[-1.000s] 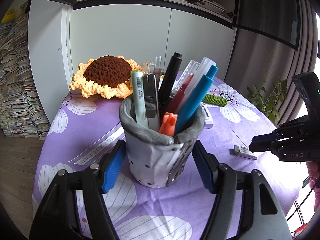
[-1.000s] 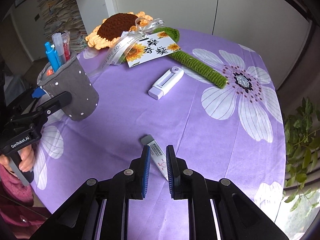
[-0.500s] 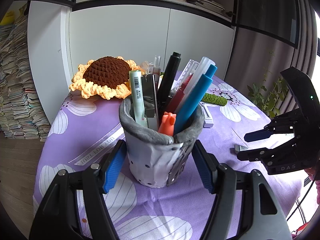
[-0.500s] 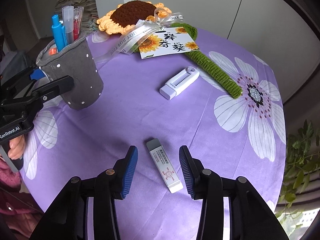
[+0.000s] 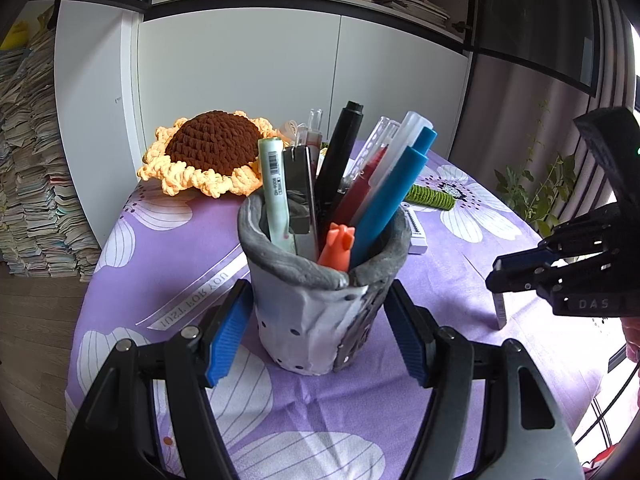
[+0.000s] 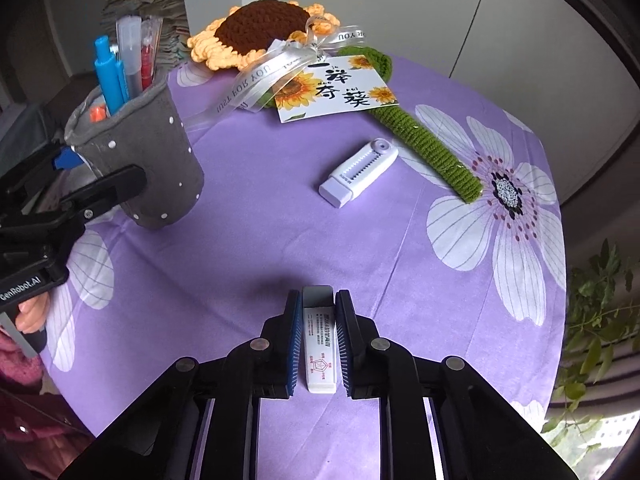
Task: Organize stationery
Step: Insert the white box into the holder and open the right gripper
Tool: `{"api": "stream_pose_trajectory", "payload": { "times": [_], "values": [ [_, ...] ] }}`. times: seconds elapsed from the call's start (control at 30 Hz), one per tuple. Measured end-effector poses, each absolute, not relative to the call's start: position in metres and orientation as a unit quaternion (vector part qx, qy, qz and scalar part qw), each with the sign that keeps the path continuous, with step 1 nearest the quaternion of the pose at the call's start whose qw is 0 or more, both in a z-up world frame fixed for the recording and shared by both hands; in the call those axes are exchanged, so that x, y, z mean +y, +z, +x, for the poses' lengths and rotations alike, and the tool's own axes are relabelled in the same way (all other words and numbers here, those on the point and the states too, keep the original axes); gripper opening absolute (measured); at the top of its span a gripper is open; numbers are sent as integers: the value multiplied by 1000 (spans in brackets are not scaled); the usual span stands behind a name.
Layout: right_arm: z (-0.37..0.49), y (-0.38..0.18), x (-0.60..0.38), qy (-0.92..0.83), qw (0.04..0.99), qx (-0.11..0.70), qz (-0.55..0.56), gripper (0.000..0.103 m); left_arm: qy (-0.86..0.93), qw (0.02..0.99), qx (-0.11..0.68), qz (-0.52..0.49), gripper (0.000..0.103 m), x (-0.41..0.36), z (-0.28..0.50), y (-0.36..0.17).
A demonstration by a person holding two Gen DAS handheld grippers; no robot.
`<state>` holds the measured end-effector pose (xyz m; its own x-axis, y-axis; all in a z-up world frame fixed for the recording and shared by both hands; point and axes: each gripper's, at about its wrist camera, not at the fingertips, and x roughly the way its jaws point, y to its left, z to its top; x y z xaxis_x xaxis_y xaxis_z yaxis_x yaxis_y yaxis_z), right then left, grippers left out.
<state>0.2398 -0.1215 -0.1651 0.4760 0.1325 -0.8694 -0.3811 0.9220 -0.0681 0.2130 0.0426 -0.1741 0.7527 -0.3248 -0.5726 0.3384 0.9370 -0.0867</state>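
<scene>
A grey fabric pen holder (image 5: 320, 300) full of pens stands on the purple floral tablecloth (image 5: 168, 248). My left gripper (image 5: 320, 328) is open, its blue pads on either side of the holder's base. In the right wrist view the holder (image 6: 148, 160) is at the left. My right gripper (image 6: 318, 340) is shut on a white eraser (image 6: 318, 344) in a printed sleeve, just above the cloth. It shows in the left wrist view (image 5: 500, 308) at the right. A white correction tape (image 6: 360, 170) lies on the cloth ahead.
A crocheted sunflower (image 6: 264, 28) with a green stem (image 6: 424, 140), ribbon and card (image 6: 336, 88) lies at the back of the table. White cabinets (image 5: 280, 92) stand behind. A plant (image 6: 592, 320) is beyond the right table edge.
My right gripper went from open around the eraser to shut on it. The left gripper and pen holder stayed put.
</scene>
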Motion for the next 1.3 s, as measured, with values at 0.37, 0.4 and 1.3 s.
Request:
{"api": "stream_pose_trajectory", "payload": {
  "times": [0.37, 0.4, 1.3],
  "values": [
    [200, -63, -108, 250, 897, 365, -1, 17, -177, 936, 304, 11, 67, 43, 213, -174],
    [199, -54, -104, 268, 896, 355, 6, 17, -177, 936, 304, 11, 67, 43, 213, -174],
    [241, -64, -48, 288, 889, 355, -23, 18, -178, 935, 307, 9, 67, 42, 211, -175]
  ]
}}
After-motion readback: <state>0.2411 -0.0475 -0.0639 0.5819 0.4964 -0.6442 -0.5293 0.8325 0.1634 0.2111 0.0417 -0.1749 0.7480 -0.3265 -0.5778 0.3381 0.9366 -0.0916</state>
